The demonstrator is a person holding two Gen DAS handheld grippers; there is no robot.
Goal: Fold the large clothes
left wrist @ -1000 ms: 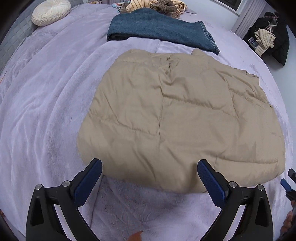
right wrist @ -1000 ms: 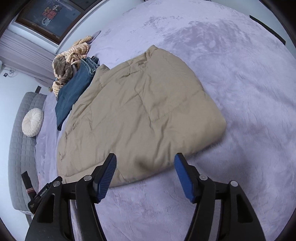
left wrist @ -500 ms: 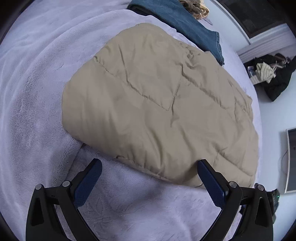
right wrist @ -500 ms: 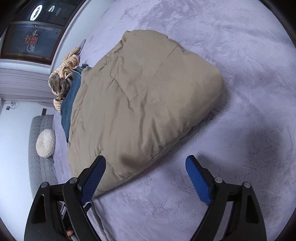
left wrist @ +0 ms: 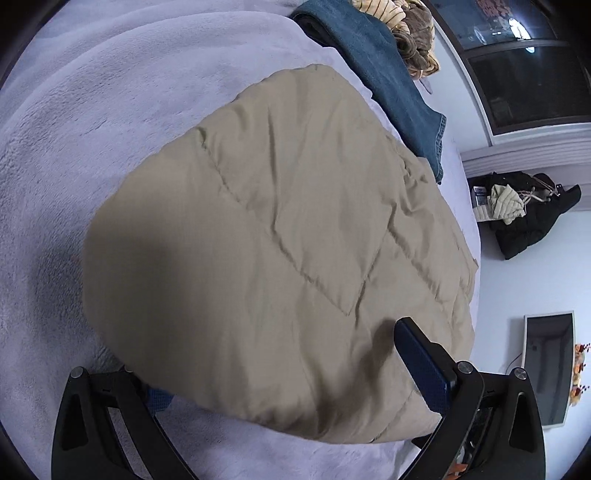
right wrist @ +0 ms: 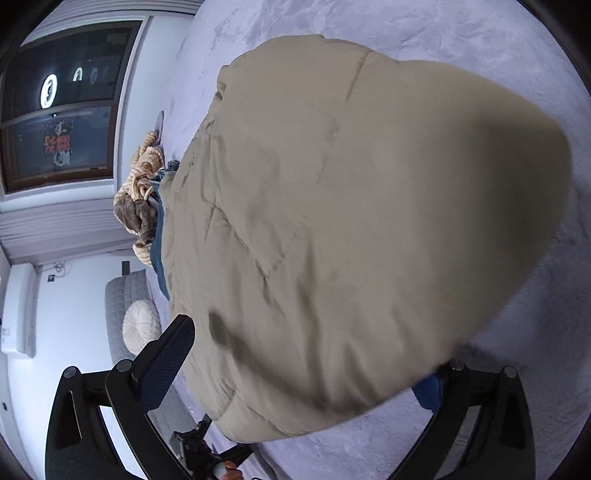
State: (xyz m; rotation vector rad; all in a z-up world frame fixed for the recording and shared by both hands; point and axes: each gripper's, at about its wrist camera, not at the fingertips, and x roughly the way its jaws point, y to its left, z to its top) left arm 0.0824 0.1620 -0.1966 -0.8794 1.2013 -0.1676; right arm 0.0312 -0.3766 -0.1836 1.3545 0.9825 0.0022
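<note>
A tan quilted jacket [left wrist: 280, 236], folded into a thick pad, lies on the lilac bed cover [left wrist: 92, 110]. My left gripper [left wrist: 291, 373] is open, one finger under the near edge and one on top, the edge between them. The same jacket fills the right wrist view [right wrist: 351, 240]. My right gripper [right wrist: 310, 369] is open too, straddling the jacket's other near edge, one finger above and one beneath.
Folded blue jeans [left wrist: 388, 70] lie beyond the jacket, with a striped knit heap [left wrist: 410, 33] behind them. A round cream cushion [right wrist: 142, 325] sits on a grey sofa. Dark clothes [left wrist: 524, 218] are piled on the floor by the wall.
Both grippers rolled sideways and moved forward onto the jacket's near edge. The edge now sits between the open fingers of each, where earlier both hovered short of it.
</note>
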